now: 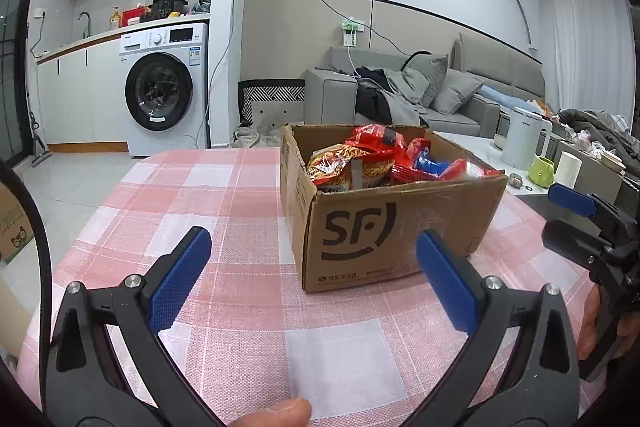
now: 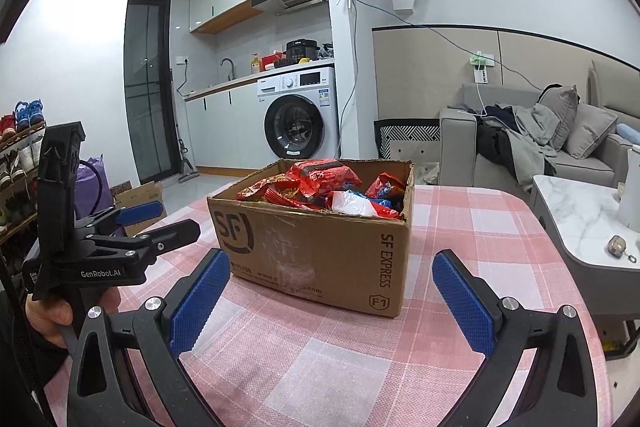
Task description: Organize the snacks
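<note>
An open cardboard box (image 1: 400, 227) (image 2: 316, 251) marked SF stands on a table with a pink checked cloth (image 1: 224, 211) (image 2: 472, 227). Red, orange and blue snack packets (image 1: 372, 157) (image 2: 320, 185) fill it. My left gripper (image 1: 316, 271) hovers open just in front of the box with nothing between its blue pads. My right gripper (image 2: 332, 291) is open too, near the box's front corner, and holds nothing. The right gripper (image 1: 592, 223) shows at the right edge of the left wrist view, and the left gripper (image 2: 156, 223) at the left of the right wrist view.
A low marble side table (image 2: 576, 223) with a white kettle (image 1: 522, 137) and green cup (image 1: 541, 171) stands right of the table. A grey sofa (image 1: 452, 99) lies behind, a washing machine (image 1: 166, 91) at the back left, a shoe rack (image 2: 16, 163) far left.
</note>
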`<move>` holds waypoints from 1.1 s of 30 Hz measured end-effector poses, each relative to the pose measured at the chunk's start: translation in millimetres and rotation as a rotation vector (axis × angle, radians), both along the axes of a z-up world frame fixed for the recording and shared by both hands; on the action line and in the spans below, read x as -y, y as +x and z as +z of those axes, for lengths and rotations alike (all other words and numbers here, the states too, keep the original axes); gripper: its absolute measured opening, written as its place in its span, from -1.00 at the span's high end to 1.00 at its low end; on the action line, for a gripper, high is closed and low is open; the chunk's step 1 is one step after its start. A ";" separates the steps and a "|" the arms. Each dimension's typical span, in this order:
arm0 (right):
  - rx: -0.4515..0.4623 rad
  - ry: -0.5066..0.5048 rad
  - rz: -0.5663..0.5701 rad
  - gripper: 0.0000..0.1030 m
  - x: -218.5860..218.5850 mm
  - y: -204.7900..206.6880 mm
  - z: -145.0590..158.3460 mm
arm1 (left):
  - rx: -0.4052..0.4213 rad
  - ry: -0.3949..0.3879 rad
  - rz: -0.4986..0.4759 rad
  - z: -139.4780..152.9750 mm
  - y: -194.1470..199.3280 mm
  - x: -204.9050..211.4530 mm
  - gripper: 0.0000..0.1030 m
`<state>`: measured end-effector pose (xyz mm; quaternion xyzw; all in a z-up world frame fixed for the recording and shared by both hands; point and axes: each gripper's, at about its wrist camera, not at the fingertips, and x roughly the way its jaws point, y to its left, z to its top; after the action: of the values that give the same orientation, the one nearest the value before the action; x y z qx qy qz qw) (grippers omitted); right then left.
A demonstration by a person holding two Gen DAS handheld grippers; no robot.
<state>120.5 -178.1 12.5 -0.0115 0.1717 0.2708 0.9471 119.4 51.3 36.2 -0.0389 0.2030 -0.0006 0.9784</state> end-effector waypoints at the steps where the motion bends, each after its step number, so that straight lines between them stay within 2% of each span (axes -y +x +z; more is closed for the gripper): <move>1: 0.004 -0.002 -0.003 -0.99 -0.4 -0.6 0.1 | 0.002 -0.002 -0.001 -0.2 -0.2 -0.2 -0.98; 33: 0.010 -0.020 -0.006 -0.99 -3.7 -3.4 0.7 | 0.004 -0.010 0.001 -1.9 -0.6 -0.3 -0.98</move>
<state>117.0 -174.4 13.1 -0.0221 0.1695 0.2661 0.9487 118.8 51.5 34.3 -0.0440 0.2012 -0.0013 0.9786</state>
